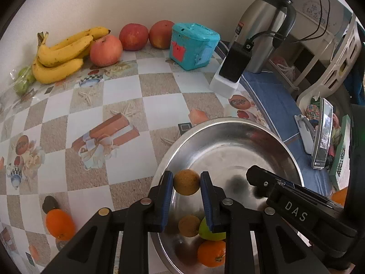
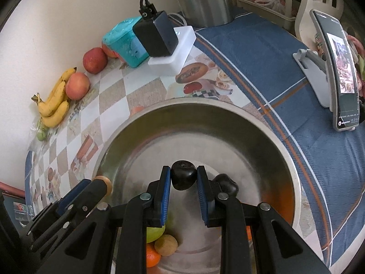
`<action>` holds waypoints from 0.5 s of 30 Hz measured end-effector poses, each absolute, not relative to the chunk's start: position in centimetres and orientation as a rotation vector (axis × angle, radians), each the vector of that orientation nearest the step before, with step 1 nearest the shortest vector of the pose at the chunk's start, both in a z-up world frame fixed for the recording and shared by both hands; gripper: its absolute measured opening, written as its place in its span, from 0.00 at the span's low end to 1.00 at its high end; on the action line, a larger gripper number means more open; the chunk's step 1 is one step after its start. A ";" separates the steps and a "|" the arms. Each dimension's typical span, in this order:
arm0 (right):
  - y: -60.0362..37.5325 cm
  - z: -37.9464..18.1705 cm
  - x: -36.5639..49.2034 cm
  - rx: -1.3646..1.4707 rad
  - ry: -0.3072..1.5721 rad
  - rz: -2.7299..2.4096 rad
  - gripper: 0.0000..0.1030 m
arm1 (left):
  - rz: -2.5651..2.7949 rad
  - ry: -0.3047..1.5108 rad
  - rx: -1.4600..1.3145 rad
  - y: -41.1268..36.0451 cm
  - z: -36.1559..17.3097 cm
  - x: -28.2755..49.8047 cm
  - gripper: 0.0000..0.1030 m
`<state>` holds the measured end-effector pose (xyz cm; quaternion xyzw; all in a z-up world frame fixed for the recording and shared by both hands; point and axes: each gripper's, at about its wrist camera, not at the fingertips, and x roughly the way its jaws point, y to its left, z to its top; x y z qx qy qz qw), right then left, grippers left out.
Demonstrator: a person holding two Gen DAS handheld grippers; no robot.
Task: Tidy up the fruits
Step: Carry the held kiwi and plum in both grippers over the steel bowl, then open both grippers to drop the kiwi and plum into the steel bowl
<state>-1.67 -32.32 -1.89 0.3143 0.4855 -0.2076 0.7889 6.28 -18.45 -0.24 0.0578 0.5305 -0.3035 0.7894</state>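
A steel bowl (image 1: 228, 127) (image 2: 285, 159) holds an orange (image 1: 211, 253), a green fruit (image 1: 206, 231) and a brown round fruit (image 1: 189, 226). My left gripper (image 1: 186, 182) is shut on another brown round fruit (image 1: 186, 182) above the bowl's left side. My right gripper (image 2: 183, 178) is shut on a dark plum (image 2: 183, 177) above the bowl's middle; its black body shows in the left wrist view (image 1: 296, 207). Another dark fruit (image 2: 225, 182) lies in the bowl beside the right finger. Bananas (image 1: 61, 54), three red apples (image 1: 106, 50) and an orange (image 1: 59, 223) lie on the table.
A teal box (image 1: 192, 45), a white power strip with a black adapter (image 1: 232, 70), a steel kettle (image 1: 262, 29) and a phone on a stand (image 2: 340, 73) stand behind and to the right of the bowl. A bag of green fruit (image 1: 22, 80) lies by the bananas.
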 end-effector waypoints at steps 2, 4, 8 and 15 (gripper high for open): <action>-32.3 -2.0 -1.6 0.676 1.051 -0.446 0.23 | -0.653 1.143 0.127 -18.5 -0.4 6.2 0.26; -32.2 -2.1 -1.5 0.673 1.059 -0.443 0.23 | -0.655 1.145 0.128 -18.5 -0.5 6.1 0.26; -32.0 -2.5 -1.3 0.672 1.074 -0.435 0.23 | -0.657 1.149 0.134 -18.6 -0.7 5.9 0.26; -31.8 -2.4 -1.1 0.656 1.079 -0.436 0.23 | -0.655 1.148 0.133 -18.5 -0.6 5.9 0.26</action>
